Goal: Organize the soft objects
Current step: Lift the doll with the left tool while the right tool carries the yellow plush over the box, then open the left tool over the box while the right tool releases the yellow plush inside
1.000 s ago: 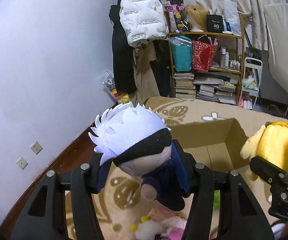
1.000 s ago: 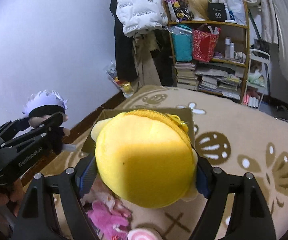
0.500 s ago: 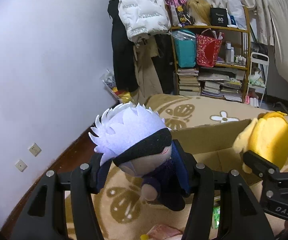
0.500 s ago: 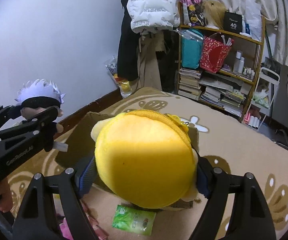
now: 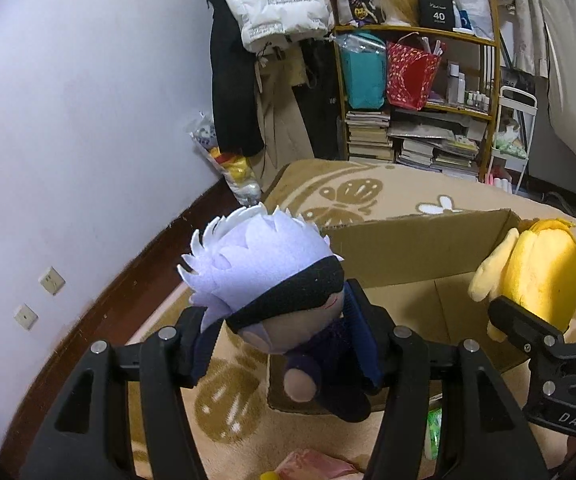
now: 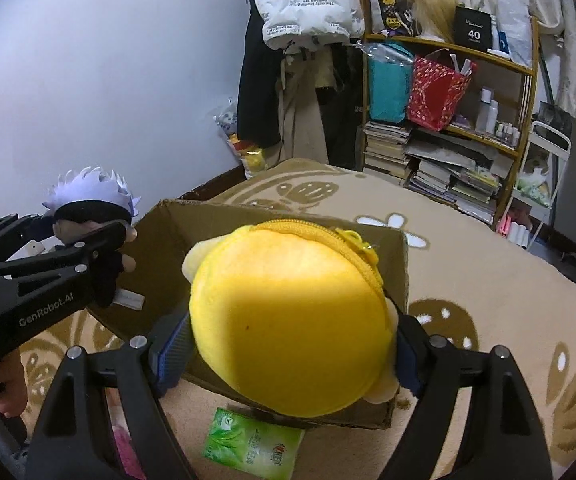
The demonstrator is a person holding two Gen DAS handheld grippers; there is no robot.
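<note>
Clamped in the left gripper (image 5: 283, 344): a felt-haired plush doll (image 5: 271, 280) with spiky pale-lilac hair, a black band across the eyes and a dark navy body, pinched at the torso by blue-padded fingers (image 5: 362, 336). Held above the near left corner of an open cardboard box (image 5: 404, 252), plain brown, corrugated, flaps up, straight rims. Seen from the right wrist at far left, doll (image 6: 87, 204) and left gripper (image 6: 99, 256) just beside the box's left wall (image 6: 167, 236).

Wedged in the right gripper (image 6: 288, 344): a round yellow plush pouch (image 6: 288, 320), smooth short pile, a zipper arcing over its top, pale stubby limbs at the sides. Right fingers (image 6: 169, 344) opening at this moment, pads against the pouch's flanks. Hanging over the box's near right part; in the left wrist view at right (image 5: 536, 276), over the right rim.

Underneath, a tan fleecy carpet (image 6: 468, 280) with brown flower shapes. Near the box's front edge, a glossy green tissue pack (image 6: 251, 446). Open carpet to the right; a white wall (image 5: 87, 120) and dark baseboard close on the left. Far back, a cluttered wooden shelf (image 6: 448, 120).
</note>
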